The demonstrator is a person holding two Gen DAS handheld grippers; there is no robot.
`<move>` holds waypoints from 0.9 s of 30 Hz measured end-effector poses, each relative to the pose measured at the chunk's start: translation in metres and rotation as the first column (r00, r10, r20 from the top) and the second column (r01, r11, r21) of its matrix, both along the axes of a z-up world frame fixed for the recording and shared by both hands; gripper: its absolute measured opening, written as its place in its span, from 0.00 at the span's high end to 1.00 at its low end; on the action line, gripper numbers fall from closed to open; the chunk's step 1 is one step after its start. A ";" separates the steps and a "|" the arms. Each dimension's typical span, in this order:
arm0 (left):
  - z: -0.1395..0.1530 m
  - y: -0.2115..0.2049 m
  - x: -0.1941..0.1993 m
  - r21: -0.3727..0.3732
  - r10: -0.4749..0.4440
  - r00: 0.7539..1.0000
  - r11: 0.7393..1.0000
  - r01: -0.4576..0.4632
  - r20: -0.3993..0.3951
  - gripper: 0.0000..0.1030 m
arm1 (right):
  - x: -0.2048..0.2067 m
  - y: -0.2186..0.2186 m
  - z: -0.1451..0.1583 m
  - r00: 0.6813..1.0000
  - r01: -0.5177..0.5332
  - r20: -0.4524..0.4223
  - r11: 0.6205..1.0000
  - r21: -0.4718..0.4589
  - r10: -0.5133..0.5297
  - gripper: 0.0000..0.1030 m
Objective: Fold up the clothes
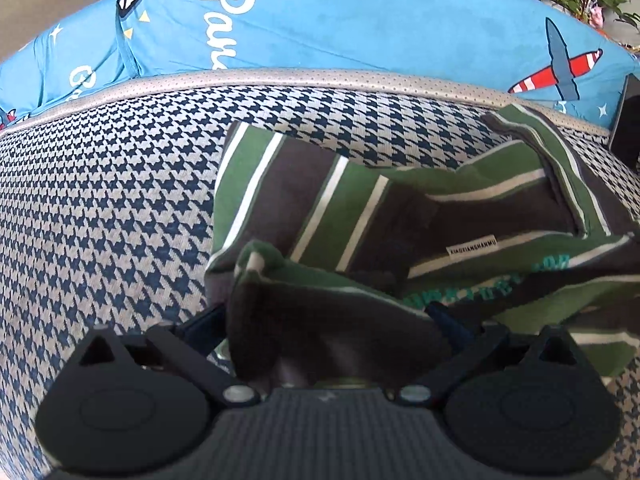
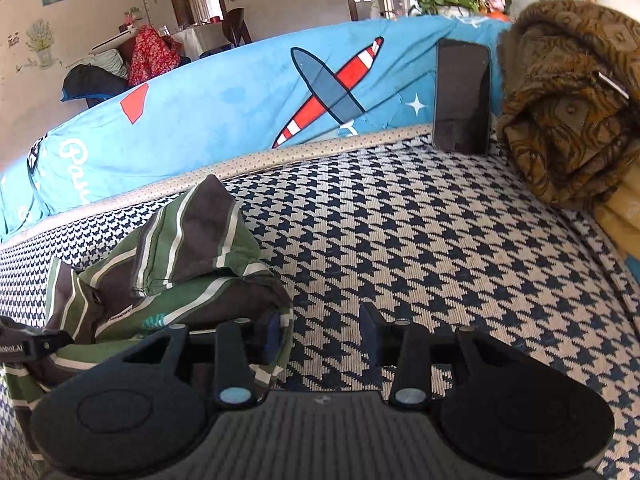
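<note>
A green, charcoal and white striped knit garment (image 1: 400, 216) lies partly folded and bunched on the blue-and-cream houndstooth cushion (image 1: 104, 208) of a sofa, a small white label and turquoise lettering showing on its upper side. The left gripper (image 1: 332, 320) is clenched on a thick dark fold at the garment's near edge, with cloth bulging up between its jaws. The right gripper (image 2: 320, 332) sits just beside the garment's right edge, released, its blue-padded jaws apart over bare houndstooth weave and nothing between them. Behind the cushion runs a bright blue padded backrest printed with red-and-white aeroplanes (image 2: 240, 112). A black smartphone (image 2: 462, 96) leans upright against it, next to a heaped brown patterned blanket (image 2: 568, 100).
</note>
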State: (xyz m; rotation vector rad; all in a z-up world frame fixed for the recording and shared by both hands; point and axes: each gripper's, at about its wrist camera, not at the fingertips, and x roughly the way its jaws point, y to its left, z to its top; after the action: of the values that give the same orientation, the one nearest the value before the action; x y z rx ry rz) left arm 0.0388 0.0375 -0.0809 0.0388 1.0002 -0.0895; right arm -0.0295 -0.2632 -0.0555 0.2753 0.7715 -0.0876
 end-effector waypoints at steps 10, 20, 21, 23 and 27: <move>-0.009 -0.008 -0.026 0.052 -0.099 0.995 0.994 0.098 0.012 0.00 | -0.001 -0.007 0.005 1.000 -0.008 0.020 0.999 0.032 0.007 0.55; -0.011 0.005 -0.029 0.005 -0.137 0.989 0.991 0.137 -0.053 0.00 | -0.004 -0.013 0.013 0.999 0.010 0.043 1.000 -0.020 -0.009 0.48; -0.011 0.005 -0.029 0.006 -0.141 0.988 0.990 0.141 -0.057 0.00 | -0.004 -0.012 0.014 0.999 0.010 0.054 0.999 -0.030 -0.009 0.48; -0.010 0.005 -0.030 0.007 -0.145 0.987 0.989 0.146 -0.063 0.00 | -0.002 -0.009 0.017 0.997 0.009 0.081 0.999 -0.046 -0.006 0.48; -0.008 0.005 -0.031 0.006 -0.159 0.984 0.987 0.160 -0.074 0.00 | 0.005 -0.002 0.020 0.992 -0.003 0.123 1.000 -0.021 0.006 0.46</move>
State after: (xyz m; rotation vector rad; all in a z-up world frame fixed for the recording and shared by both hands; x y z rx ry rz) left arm 0.0077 0.0426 -0.0893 0.1274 1.0697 -0.2336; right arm -0.0249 -0.2655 -0.0357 0.2569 0.6479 -0.0734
